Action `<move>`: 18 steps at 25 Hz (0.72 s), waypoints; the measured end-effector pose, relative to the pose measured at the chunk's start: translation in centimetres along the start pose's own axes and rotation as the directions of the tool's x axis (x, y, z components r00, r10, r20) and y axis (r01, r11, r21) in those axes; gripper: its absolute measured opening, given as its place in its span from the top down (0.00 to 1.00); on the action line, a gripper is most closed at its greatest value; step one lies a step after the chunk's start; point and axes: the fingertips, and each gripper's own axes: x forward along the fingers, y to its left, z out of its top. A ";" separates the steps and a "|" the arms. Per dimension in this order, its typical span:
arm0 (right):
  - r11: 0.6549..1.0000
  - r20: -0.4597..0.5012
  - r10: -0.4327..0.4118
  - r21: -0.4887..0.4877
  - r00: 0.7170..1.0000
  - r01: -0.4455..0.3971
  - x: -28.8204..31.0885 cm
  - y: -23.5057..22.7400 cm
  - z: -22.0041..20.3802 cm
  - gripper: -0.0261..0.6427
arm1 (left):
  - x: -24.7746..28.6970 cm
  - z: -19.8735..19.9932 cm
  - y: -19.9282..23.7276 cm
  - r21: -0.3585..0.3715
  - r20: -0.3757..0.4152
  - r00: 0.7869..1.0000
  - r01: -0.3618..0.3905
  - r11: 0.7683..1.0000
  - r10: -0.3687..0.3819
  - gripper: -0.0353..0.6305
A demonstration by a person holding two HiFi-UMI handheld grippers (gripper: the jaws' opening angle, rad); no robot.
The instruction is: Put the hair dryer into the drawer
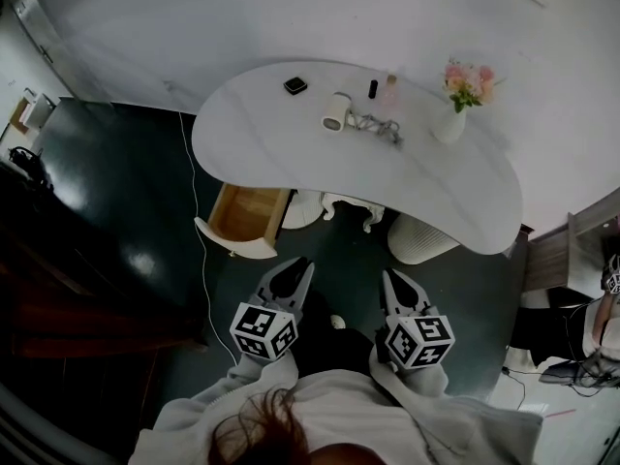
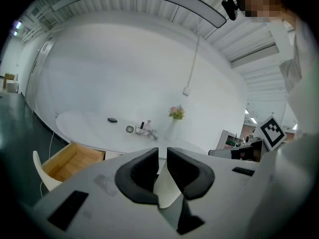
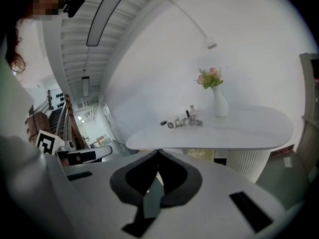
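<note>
Nothing readable here tbh, no words, brands or numbers, only black-and-white square marker patterns on the cubes of the left gripper [image 1: 301,263] and right gripper [image 1: 391,276], just below the white table [image 1: 257,139].

Left tool [image 1: 303,263] slightly parted, right tool [image 1: 388,275] closed, both empty.

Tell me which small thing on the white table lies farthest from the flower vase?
The flat black square item, alone toward the left end; the hair dryer and the rest sit closer to the vase.
</note>
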 end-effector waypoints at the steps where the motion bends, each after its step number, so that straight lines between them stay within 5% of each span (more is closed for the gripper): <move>1: 1.000 -0.004 -0.006 0.009 1.000 0.006 0.0 -0.2 -0.2 0.89 | 0.2 -0.1 -0.1 0.000 -0.009 1.000 0.005 1.000 -0.005 0.86; 9: 0.998 -0.027 -0.042 0.053 0.999 0.043 1.9 -2.9 -0.6 0.89 | 3.6 -1.5 0.1 -0.003 -0.061 0.997 0.051 0.999 -0.051 0.86; 18: 1.000 -0.073 0.006 0.004 0.997 -0.006 8.4 -4.2 2.9 0.89 | 9.4 1.1 3.9 -0.027 -0.064 0.997 0.036 0.999 -0.038 0.86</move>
